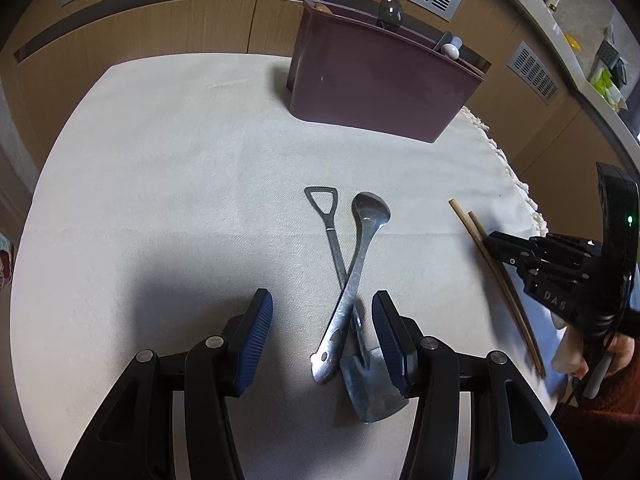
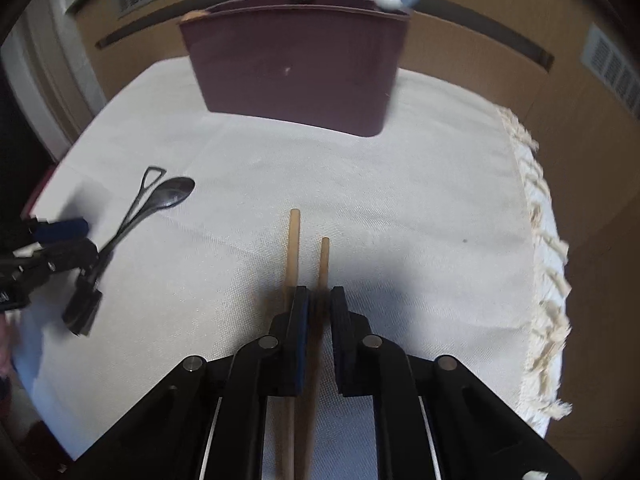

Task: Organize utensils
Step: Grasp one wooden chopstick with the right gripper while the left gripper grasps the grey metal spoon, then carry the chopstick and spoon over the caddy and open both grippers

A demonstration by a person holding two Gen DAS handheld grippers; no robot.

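A metal spoon [image 1: 352,276] lies crossed over a shovel-shaped metal spoon [image 1: 360,364] on the white cloth. My left gripper [image 1: 322,308] is open, with its fingers on either side of their lower ends. Two wooden chopsticks [image 2: 310,264] lie side by side on the cloth. My right gripper [image 2: 319,300] is nearly shut around one chopstick; the other lies just outside its left finger. The chopsticks [image 1: 496,276] and right gripper [image 1: 496,242] also show in the left wrist view. A maroon utensil holder [image 1: 380,80] stands at the back, with several utensil handles sticking out.
The white cloth [image 2: 400,200] has a fringed edge [image 2: 548,280] on the right, near the table's edge. Wooden cabinets with vents run behind the holder [image 2: 296,76]. My left gripper [image 2: 60,248] shows at the left of the right wrist view.
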